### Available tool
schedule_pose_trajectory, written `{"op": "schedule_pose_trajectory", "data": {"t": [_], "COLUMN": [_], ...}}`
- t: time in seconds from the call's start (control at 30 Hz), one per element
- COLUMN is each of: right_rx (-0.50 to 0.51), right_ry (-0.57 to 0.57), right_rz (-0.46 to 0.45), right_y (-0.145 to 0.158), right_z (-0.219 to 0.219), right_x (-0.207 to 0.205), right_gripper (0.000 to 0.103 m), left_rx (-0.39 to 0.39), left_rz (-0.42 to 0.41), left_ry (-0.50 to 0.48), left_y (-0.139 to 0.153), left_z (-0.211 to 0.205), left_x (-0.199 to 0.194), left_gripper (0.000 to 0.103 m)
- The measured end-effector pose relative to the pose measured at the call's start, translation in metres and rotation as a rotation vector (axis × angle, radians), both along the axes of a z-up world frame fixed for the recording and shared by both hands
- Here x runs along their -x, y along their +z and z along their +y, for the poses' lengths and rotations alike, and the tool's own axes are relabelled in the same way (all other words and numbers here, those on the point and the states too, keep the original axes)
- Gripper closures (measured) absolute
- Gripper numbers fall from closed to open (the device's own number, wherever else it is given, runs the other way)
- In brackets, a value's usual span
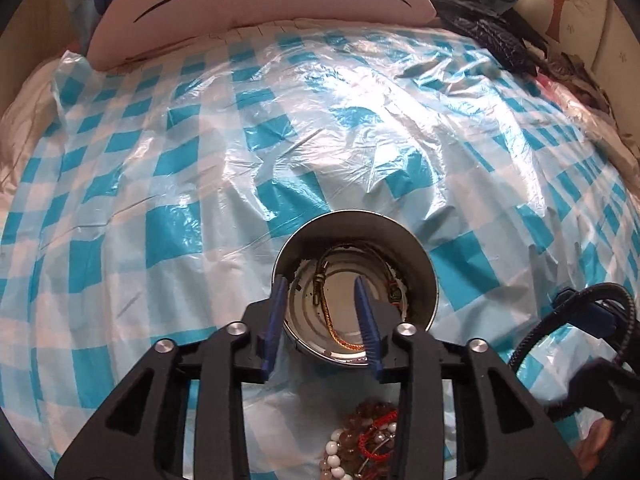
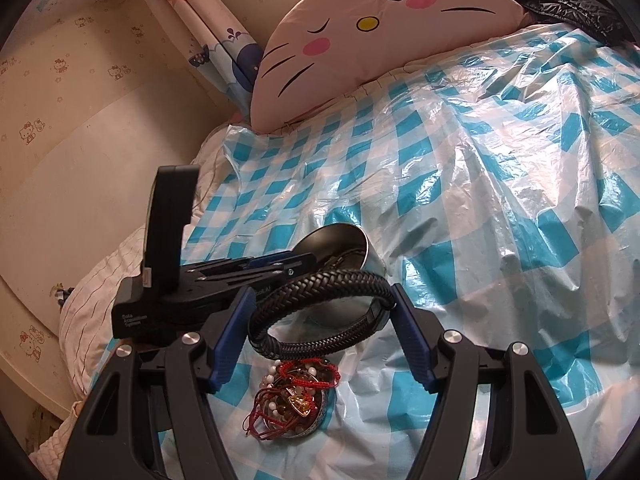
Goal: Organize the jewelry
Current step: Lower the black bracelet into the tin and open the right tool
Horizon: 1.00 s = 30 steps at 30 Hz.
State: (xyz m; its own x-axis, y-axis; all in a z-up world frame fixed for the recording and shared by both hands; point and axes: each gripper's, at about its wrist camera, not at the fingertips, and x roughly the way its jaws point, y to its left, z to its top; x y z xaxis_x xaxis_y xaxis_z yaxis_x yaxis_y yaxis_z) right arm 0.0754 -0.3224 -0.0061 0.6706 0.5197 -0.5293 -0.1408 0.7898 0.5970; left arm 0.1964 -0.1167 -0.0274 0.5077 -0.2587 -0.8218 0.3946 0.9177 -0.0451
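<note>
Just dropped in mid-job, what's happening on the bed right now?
Jewelry is being sorted into a round metal tin on the checked plastic sheet. The left hand-held gripper grips the tin's near wall, one finger inside and one outside. The right hand-held gripper holds a black braided bracelet between its fingers, just short of the tin. A gold chain already lies inside; a pile of beaded bracelets waits beside it.

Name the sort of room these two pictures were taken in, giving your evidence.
Probably a child's bedroom: a large pink cat-face pillow lies on a bed under a blue-and-white checked plastic sheet, beside cream cartoon-cat wallpaper.
</note>
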Motion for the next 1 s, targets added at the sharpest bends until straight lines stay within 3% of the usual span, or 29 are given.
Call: {"op": "schedule_pose_trajectory", "data": {"t": [0.07, 0.17, 0.33, 0.57, 0.73, 0.8, 0.9, 1.0], "right_rx": [0.034, 0.071, 0.16, 0.262, 0.364, 0.382, 0.323, 0.279], "right_ry": [0.011, 0.047, 0.104, 0.163, 0.217, 0.228, 0.187, 0.139], "right_rz": [-0.001, 0.015, 0.003, 0.036, 0.158, 0.159, 0.122, 0.081], "right_y": [0.001, -0.003, 0.001, -0.004, -0.028, -0.034, -0.028, -0.022], "right_z": [0.005, 0.016, 0.041, 0.069, 0.088, 0.091, 0.081, 0.072], "right_x": [-0.005, -0.018, -0.046, -0.083, -0.112, -0.114, -0.106, -0.098], "right_gripper": [0.037, 0.037, 0.037, 0.037, 0.037, 0.035, 0.026, 0.025], "left_rx": [0.024, 0.111, 0.228, 0.229, 0.24, 0.249, 0.259, 0.259], "left_rz": [-0.068, -0.127, -0.224, -0.2, -0.2, -0.191, -0.177, -0.167], "left_ry": [0.097, 0.237, 0.464, 0.455, 0.445, 0.454, 0.47, 0.475], "left_y": [0.014, 0.032, 0.035, 0.021, 0.02, 0.019, 0.018, 0.016], "left_z": [0.022, 0.059, 0.101, 0.104, 0.105, 0.108, 0.113, 0.115], "left_x": [0.016, 0.043, 0.093, 0.089, 0.092, 0.091, 0.088, 0.087], "left_gripper": [0.04, 0.035, 0.014, 0.013, 0.013, 0.013, 0.013, 0.013]}}
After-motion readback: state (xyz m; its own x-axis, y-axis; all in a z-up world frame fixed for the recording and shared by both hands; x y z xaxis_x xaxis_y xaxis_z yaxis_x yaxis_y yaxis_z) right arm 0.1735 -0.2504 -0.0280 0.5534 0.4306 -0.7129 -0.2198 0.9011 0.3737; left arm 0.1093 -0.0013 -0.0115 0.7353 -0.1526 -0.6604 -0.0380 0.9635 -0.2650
